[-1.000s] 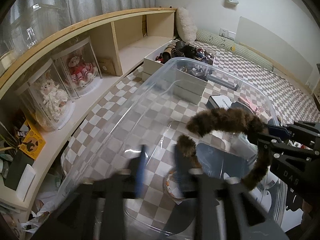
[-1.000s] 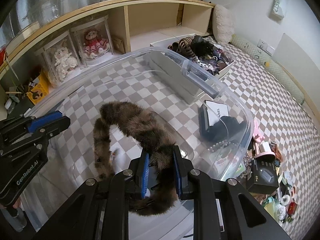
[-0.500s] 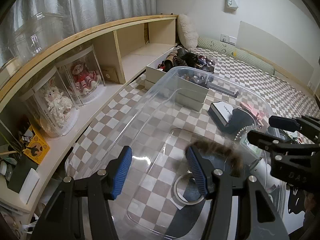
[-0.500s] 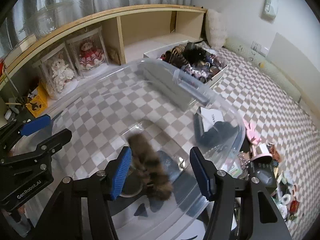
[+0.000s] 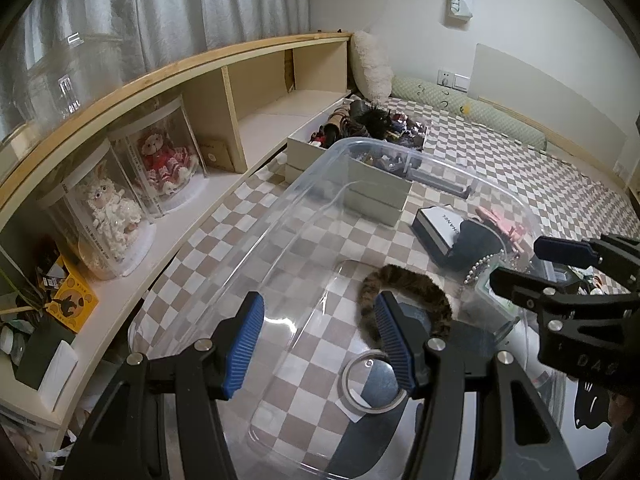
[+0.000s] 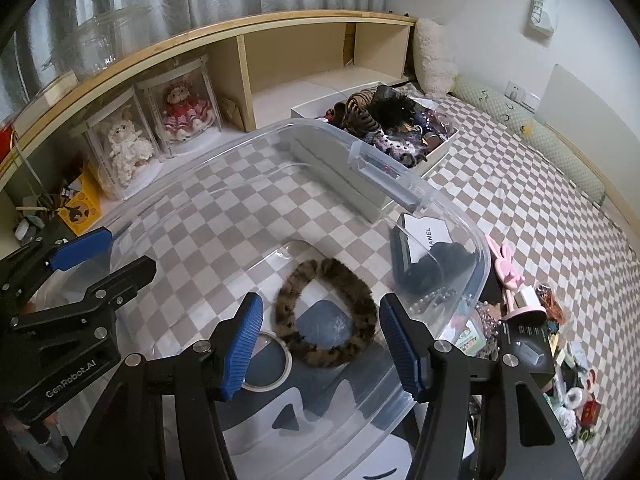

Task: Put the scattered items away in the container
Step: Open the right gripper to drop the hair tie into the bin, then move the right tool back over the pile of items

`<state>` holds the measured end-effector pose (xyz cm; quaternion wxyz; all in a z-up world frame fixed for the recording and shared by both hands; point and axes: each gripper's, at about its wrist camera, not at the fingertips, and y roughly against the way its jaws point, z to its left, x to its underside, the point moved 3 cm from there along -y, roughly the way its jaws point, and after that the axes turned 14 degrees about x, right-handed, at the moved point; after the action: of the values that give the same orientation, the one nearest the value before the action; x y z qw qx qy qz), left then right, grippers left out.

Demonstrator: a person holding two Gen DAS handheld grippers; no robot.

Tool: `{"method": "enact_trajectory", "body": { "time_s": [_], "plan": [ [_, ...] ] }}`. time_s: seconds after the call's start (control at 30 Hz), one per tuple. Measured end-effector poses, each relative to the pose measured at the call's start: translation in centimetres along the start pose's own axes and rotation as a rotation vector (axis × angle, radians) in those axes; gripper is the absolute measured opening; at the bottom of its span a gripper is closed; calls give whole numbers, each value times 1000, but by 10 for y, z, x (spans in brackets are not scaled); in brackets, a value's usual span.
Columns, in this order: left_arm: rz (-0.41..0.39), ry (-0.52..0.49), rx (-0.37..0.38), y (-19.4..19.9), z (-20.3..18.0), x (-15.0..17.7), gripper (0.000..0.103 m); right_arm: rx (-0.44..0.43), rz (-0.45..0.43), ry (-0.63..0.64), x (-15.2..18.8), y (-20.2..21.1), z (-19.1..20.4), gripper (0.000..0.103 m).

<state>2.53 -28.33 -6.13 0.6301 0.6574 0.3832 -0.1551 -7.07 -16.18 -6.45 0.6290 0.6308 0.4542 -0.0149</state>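
A furry brown leopard-print headband (image 6: 326, 316) lies on the floor of the clear plastic container (image 6: 384, 168), beside a round ring (image 6: 266, 360). My right gripper (image 6: 320, 344) hangs open just above it, nothing between its blue pads. In the left wrist view the headband (image 5: 408, 288) shows partly behind the right pad of my left gripper (image 5: 318, 346), which is open and empty over the container (image 5: 400, 152). The right gripper (image 5: 560, 268) reaches in from the right edge there. A black box with a dark pouch (image 6: 424, 256) shows through the container's far right corner.
A white box of hair accessories (image 6: 384, 128) stands behind the container. Small items lie scattered on the checked bedspread at the right, among them a pink bunny clip (image 6: 506, 268) and a black box (image 6: 528, 350). A wooden shelf with two cased dolls (image 6: 156, 132) runs along the left.
The right gripper opened and let go of the headband, which dropped to the container floor. The left gripper stayed open over the container.
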Motion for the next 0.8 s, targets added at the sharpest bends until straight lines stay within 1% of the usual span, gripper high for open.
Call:
{"method": "enact_trajectory", "body": {
  "time_s": [0.07,0.13,0.17,0.2,0.27,0.3,0.33,0.37,0.4,0.47,0.6,0.73,0.8],
  "plan": [
    [-9,-6,2,1,-3,-2,58,0,2,-6,0,0,-2,61],
    [-17,-12,0,1,-8,-3,70,-8,-1,-21,0,0,-8,61],
    [-25,-17,-4,2,-11,-4,80,-12,-3,-36,-1,1,-12,61],
    [-35,-26,-6,3,-14,-5,82,-15,-5,-56,-1,1,-18,61],
    [-47,-37,-3,5,-19,-7,82,-15,-10,-96,-2,3,-30,69],
    [-51,-40,1,5,-21,-8,82,-14,-15,-119,-2,4,-37,77],
    [-54,-43,5,6,-24,-9,83,-11,-22,-139,-3,5,-44,81],
    [-57,-44,12,6,-26,-10,86,-7,-31,-160,-4,7,-51,82],
    [-61,-46,15,6,-29,-10,92,-2,-37,-182,-4,9,-59,82],
    [-76,-51,20,7,-34,-13,96,8,-43,-227,-5,10,-74,83],
    [-93,-60,27,8,-45,-16,96,49,-41,-322,0,8,-106,93],
    [-101,-74,34,7,-55,-19,97,49,-33,-375,8,5,-128,93],
    [-104,-79,38,7,-61,-20,97,63,-37,-385,12,6,-136,93]
  ]
}}
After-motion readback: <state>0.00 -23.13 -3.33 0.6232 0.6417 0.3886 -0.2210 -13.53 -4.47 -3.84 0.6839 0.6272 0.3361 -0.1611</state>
